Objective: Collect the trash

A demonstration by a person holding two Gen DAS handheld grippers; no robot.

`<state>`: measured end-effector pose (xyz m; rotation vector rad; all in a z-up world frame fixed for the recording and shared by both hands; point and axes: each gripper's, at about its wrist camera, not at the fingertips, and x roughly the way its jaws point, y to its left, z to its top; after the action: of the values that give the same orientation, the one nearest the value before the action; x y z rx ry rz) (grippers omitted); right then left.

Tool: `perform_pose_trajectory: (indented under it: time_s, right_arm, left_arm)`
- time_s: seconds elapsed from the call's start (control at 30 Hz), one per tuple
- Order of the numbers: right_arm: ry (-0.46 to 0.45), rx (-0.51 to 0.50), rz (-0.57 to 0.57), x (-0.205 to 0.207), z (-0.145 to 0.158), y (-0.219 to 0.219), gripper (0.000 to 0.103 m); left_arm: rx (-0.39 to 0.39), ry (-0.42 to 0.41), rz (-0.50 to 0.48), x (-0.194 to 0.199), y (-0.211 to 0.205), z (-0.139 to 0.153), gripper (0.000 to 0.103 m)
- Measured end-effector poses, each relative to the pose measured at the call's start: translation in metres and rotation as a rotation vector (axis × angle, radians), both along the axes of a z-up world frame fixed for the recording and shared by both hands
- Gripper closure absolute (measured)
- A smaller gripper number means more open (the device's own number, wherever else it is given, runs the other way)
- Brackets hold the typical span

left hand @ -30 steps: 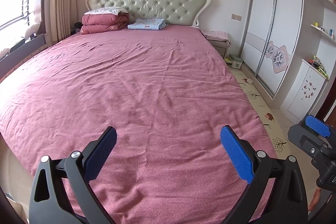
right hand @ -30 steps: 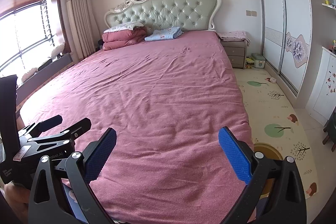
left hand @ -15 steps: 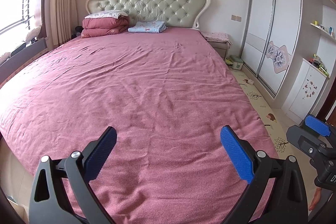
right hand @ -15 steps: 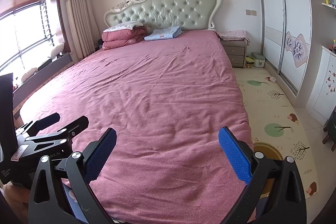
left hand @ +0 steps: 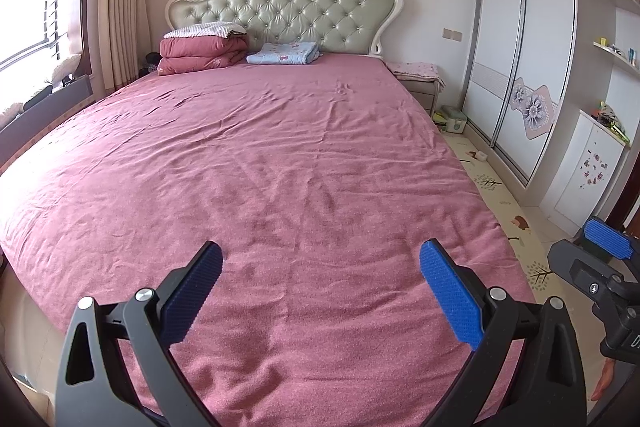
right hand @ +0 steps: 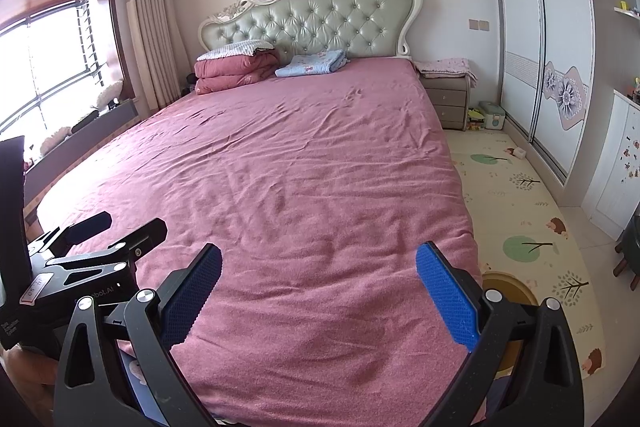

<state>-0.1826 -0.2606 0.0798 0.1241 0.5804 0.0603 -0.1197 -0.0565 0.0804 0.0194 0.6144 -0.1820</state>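
My left gripper (left hand: 320, 291) is open and empty, held over the foot of a large bed with a pink sheet (left hand: 260, 167). My right gripper (right hand: 318, 291) is open and empty too, over the same end of the bed (right hand: 300, 167). Each gripper shows in the other's view: the right one at the right edge (left hand: 600, 267), the left one at the left edge (right hand: 92, 259). A small white crumpled item (left hand: 481, 155) lies on the floor mat near the wardrobe, also in the right wrist view (right hand: 520, 152). No trash shows on the sheet.
A folded pink quilt (left hand: 202, 53) and a blue folded cloth (left hand: 284, 53) lie by the green headboard (left hand: 288, 15). A nightstand (right hand: 446, 99), a small green box (right hand: 493, 115), a sliding wardrobe (right hand: 540, 47), a patterned floor mat (right hand: 520, 219) and a yellow round object (right hand: 504, 287) stand right of the bed.
The left gripper's view has tilted up a little, so the headboard sits lower and more wall shows. The right gripper has barely moved. Both stay open.
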Motion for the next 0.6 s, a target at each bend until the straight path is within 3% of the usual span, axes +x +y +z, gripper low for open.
perform_pose_trajectory:
  time_s: [0.6]
  right_arm:
    - [0.005,-0.006,0.003,0.001,-0.0001,-0.0002,0.009]
  left_arm:
    - [-0.01,-0.012,0.006,-0.001,0.0012,0.0025,0.004]
